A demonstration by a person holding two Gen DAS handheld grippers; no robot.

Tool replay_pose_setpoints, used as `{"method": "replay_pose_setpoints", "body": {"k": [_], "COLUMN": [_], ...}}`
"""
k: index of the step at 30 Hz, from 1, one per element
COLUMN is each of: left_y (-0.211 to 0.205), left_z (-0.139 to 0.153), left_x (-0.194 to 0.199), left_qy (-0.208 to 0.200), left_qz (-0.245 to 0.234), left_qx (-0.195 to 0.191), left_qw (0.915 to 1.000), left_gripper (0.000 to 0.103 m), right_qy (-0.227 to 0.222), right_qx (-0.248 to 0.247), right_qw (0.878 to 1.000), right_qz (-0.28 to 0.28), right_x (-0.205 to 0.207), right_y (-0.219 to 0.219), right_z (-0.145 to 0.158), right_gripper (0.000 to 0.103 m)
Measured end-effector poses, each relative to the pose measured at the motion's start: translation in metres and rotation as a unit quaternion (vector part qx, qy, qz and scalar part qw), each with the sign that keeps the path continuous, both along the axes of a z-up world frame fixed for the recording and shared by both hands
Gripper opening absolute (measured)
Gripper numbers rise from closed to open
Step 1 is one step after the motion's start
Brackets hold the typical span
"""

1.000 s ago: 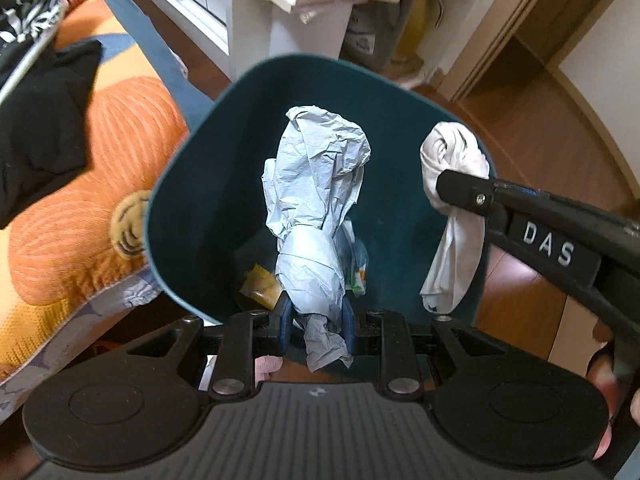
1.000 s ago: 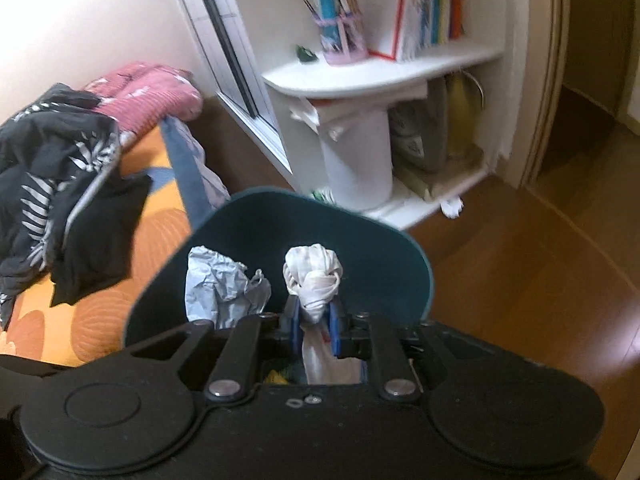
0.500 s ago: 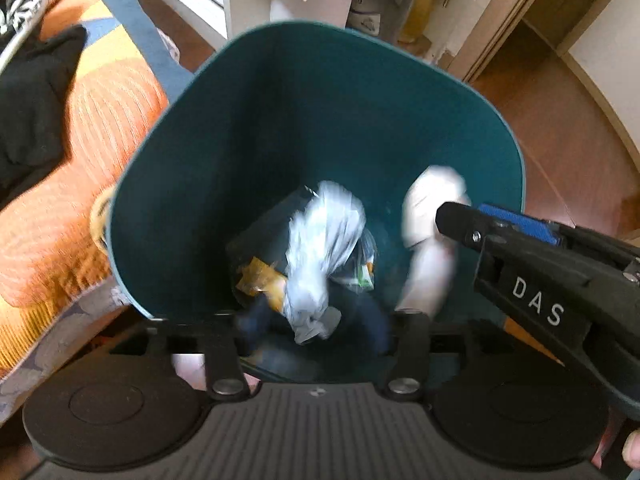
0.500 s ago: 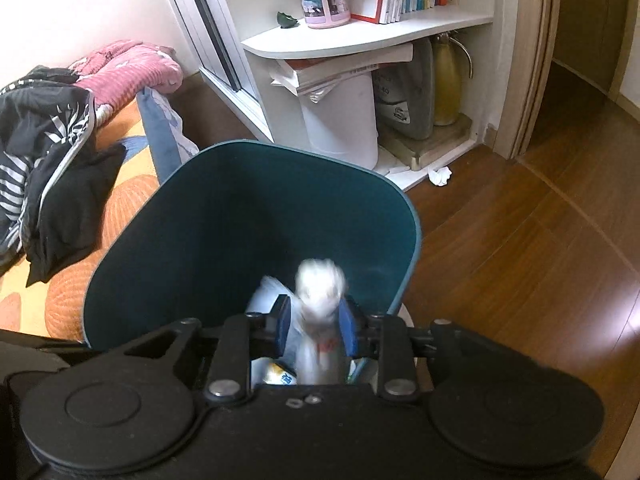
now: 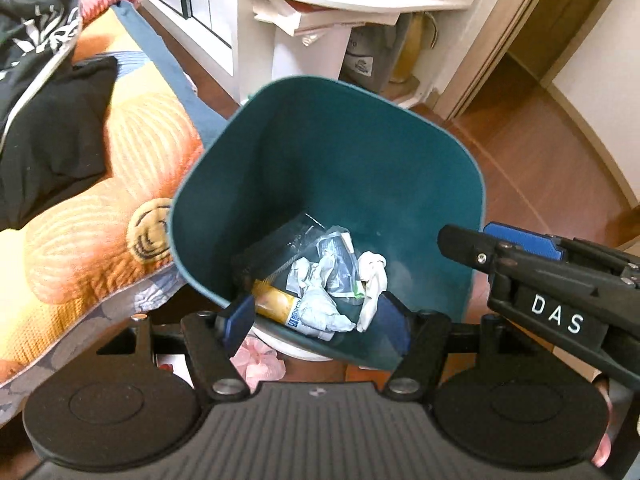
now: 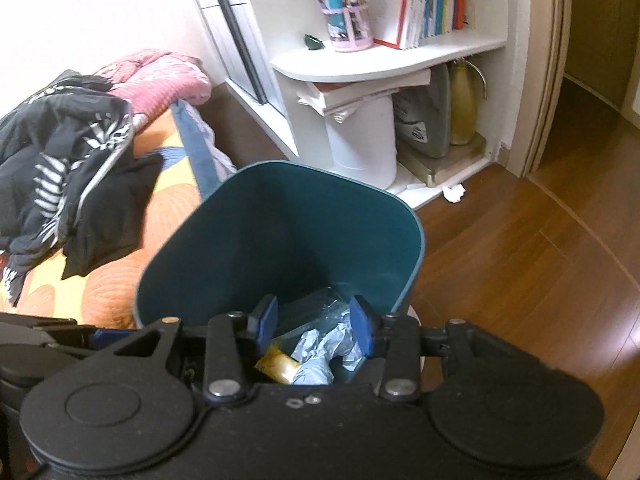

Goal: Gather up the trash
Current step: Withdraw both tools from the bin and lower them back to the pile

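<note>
Both grippers over the bin (image 5: 328,152), jaws just opened wide, nothing between them. Left gripper (image 5: 316,320) above the near rim, right gripper (image 6: 314,324) beside it, also seen from the left wrist (image 5: 496,244) at the right rim. Dropped trash now at the bin's bottom: crumpled paper (image 5: 320,300), pale blue-grey and stiffly creased, toward the near wall; white tissue (image 5: 372,276), soft and twisted, just right of it, touching. Alongside, a yellow wrapper (image 5: 276,300) and clear crinkled film (image 5: 316,236).

Release apparently done. To finish well: lift straight up, jaws kept wide, clear of the smooth teal rim so the light plastic bin stays upright. Then on to the next scrap, likely the white wad (image 6: 454,192) on the wood floor (image 6: 520,248) by the shelf's bottom corner; soft, so a pinch low and centred.
</note>
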State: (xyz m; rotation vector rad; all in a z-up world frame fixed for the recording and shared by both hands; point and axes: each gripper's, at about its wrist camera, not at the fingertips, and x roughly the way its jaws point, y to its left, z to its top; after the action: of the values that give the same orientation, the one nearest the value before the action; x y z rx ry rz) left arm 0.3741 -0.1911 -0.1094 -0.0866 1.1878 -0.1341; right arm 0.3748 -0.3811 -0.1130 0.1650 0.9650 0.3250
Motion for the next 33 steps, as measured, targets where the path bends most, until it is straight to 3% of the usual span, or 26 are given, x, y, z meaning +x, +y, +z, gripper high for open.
{"method": "replay_pose_setpoints", "body": {"k": [9, 21, 25, 33], "left_y": [0.031, 0.114, 0.150, 0.221], "left_z": [0.041, 0.083, 0.084, 0.058], "left_x": [-0.036, -0.109, -0.139, -0.189], "left_qy": [-0.034, -0.079, -0.084, -0.077], "left_qz": [0.014, 0.065, 0.087, 0.162], "left_qx": [-0.009, -0.012, -0.015, -0.013], "left_qw": [0.9993, 0.9947, 0.9926, 0.9837], "left_gripper": [0.067, 0.067, 0.067, 0.082], "right_qy": [-0.030, -0.060, -0.064, -0.057], "right_qx": [0.013, 0.033, 0.043, 0.028], "right_qw": [0.999, 0.989, 0.981, 0.960], "right_qz": [0.039, 0.133, 0.180, 0.274], "right_x": [-0.030, -0.083, -0.104, -0.140], "right_y": [0.015, 0.066, 0.093, 0.157], "right_z": [0.041, 0.079, 0.081, 0.058], "right_gripper": [0.044, 0.049, 0.050, 0.051]}}
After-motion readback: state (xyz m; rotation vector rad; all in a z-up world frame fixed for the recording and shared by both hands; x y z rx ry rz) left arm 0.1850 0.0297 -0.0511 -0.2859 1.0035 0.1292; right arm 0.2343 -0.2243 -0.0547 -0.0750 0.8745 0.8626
